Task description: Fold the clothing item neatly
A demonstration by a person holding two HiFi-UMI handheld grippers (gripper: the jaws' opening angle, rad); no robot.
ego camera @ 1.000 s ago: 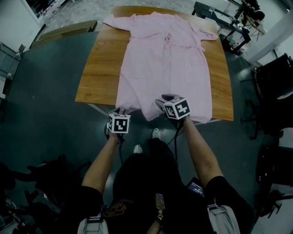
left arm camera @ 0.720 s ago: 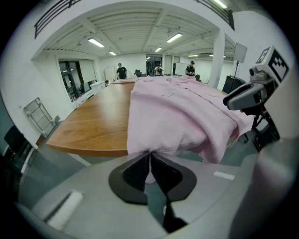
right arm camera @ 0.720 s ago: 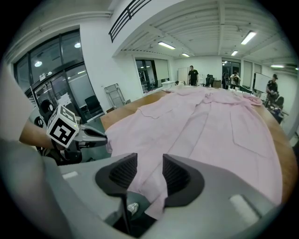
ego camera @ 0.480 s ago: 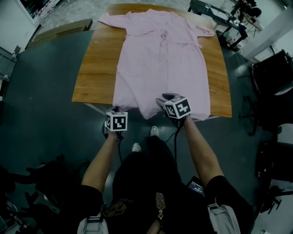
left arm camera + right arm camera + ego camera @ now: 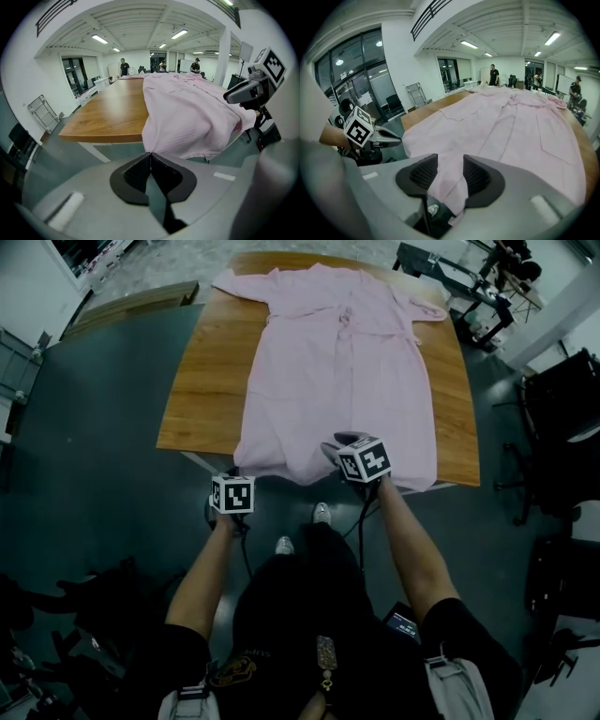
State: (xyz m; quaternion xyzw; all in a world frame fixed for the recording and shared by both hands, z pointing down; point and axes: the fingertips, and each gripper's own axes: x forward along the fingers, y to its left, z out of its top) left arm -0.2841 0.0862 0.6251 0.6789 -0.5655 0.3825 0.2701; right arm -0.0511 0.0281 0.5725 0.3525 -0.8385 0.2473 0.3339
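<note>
A pale pink garment (image 5: 342, 362) lies spread flat on the wooden table (image 5: 202, 381), collar at the far end and hem hanging over the near edge. My left gripper (image 5: 234, 474) is at the hem's left corner; in the left gripper view its jaws (image 5: 150, 153) are shut, with the corner of pink cloth (image 5: 187, 122) pinched at their tips. My right gripper (image 5: 349, 442) is at the middle of the hem. Its jaws (image 5: 450, 159) stand apart, and a fold of the hem (image 5: 447, 187) runs loosely between them into the throat.
Dark floor surrounds the table. The person's shoes (image 5: 322, 513) stand just below the near edge. Black chairs (image 5: 562, 390) are at the right and a desk with equipment (image 5: 450, 277) at the far right. People stand far off beyond the table (image 5: 493, 75).
My left gripper has drawn a little back from the table's near edge, toward the left. The right gripper has stayed where it was.
</note>
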